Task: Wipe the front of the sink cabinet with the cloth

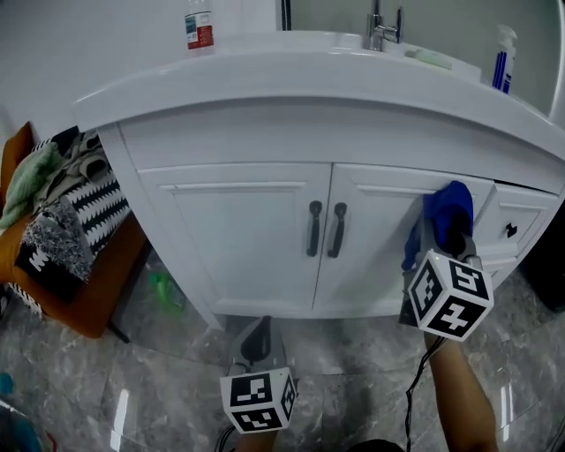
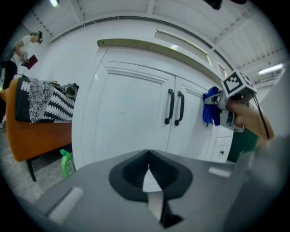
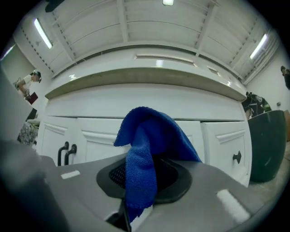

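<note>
A white sink cabinet (image 1: pixel 265 238) with two doors and two black handles (image 1: pixel 325 229) fills the head view. My right gripper (image 1: pixel 448 231) is shut on a blue cloth (image 1: pixel 446 208), held up against the upper right corner of the right door (image 1: pixel 380 238). In the right gripper view the blue cloth (image 3: pixel 147 152) drapes over the jaws, close to the door panel. My left gripper (image 1: pixel 258 340) hangs low near the floor, in front of the cabinet's base, shut with nothing in it. In the left gripper view its jaws meet, and the handles (image 2: pixel 175 107) and cloth (image 2: pixel 210 106) show ahead.
An orange chair (image 1: pixel 75 300) piled with laundry (image 1: pixel 62 212) stands left of the cabinet. A green bottle (image 1: pixel 163 287) sits on the floor beside it. A small drawer with a black knob (image 1: pixel 510 231) is right of the doors. Bottles (image 1: pixel 199 25) and a tap (image 1: pixel 381 26) are on the countertop.
</note>
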`<state>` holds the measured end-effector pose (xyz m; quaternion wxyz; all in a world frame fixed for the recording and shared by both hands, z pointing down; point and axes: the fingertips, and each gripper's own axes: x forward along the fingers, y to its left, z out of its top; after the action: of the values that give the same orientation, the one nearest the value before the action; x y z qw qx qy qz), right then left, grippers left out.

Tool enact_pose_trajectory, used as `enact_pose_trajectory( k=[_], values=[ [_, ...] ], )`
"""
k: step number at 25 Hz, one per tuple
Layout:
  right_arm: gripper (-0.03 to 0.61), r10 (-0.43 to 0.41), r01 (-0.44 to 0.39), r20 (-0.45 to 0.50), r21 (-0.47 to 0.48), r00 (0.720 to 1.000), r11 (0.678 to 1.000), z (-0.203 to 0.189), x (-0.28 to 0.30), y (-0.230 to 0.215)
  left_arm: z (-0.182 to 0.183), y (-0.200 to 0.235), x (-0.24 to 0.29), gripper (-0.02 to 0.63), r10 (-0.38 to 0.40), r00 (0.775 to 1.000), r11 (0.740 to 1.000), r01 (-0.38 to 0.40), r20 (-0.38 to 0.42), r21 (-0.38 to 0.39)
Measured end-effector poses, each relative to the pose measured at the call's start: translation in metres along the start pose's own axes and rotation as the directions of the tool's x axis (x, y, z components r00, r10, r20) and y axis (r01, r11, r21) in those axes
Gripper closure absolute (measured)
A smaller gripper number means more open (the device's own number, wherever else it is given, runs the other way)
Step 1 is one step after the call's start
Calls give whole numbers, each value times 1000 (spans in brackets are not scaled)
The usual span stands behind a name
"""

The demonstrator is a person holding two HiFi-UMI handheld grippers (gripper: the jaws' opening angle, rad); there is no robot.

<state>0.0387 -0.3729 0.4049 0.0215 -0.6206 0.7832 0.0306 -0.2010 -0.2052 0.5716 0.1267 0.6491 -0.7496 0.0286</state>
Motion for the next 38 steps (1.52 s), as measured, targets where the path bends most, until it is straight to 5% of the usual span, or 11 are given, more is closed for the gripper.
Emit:
enact_pose_trajectory(
  k=[13, 23, 29, 34, 38],
  values=[
    [486, 227, -228, 49, 20, 973, 973, 47, -12, 160, -6, 61, -16, 604, 100, 995, 994, -101, -10, -45],
    [488, 429, -440, 124, 79, 895, 895, 43, -13, 310, 4, 138, -48, 604, 230, 973, 973, -230, 10, -28],
    [488, 640, -639, -12, 37, 768, 768, 8, -24, 414, -3, 166, -55, 604, 256, 967, 963, -256, -12, -79],
    [486, 710, -716, -163, 33, 685, 697, -34, -34, 438, -7, 156, -47, 604, 228, 973, 970, -229, -22, -79],
    [488, 655, -674, -209, -31, 726, 738, -61, -28, 413, -11, 144, -39, 603, 205, 978, 975, -207, -30, -75]
  ],
)
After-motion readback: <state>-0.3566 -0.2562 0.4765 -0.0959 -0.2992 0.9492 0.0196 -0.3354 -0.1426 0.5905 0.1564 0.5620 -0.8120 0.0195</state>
